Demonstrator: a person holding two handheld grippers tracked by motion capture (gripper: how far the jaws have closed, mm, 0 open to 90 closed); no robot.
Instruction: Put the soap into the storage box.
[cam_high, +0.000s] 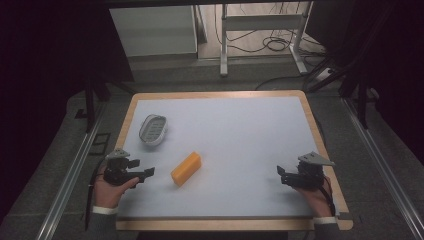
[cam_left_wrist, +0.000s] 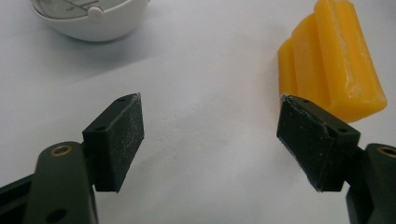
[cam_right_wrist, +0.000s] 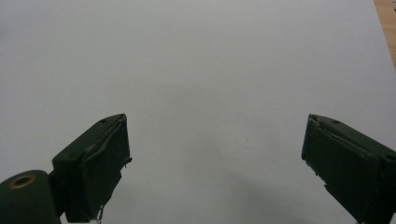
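A yellow-orange bar (cam_high: 186, 168) with ridged long sides lies on the pale sheet (cam_high: 240, 140), left of centre. A white oval dish (cam_high: 152, 129) holding a metal rack sits behind it to the left. My left gripper (cam_high: 149, 172) rests low at the sheet's left side, open, its tips a short way left of the bar. In the left gripper view the bar (cam_left_wrist: 329, 58) lies just beyond the right jaw and the dish (cam_left_wrist: 91, 18) is at the top left. My right gripper (cam_high: 281, 172) is open at the right side over bare sheet (cam_right_wrist: 210, 70).
The sheet lies on a wooden board (cam_high: 127, 112) whose edges show all round. Metal rails (cam_high: 70, 175) run along both sides of the table. A white table frame (cam_high: 262, 22) and cables stand on the floor beyond.
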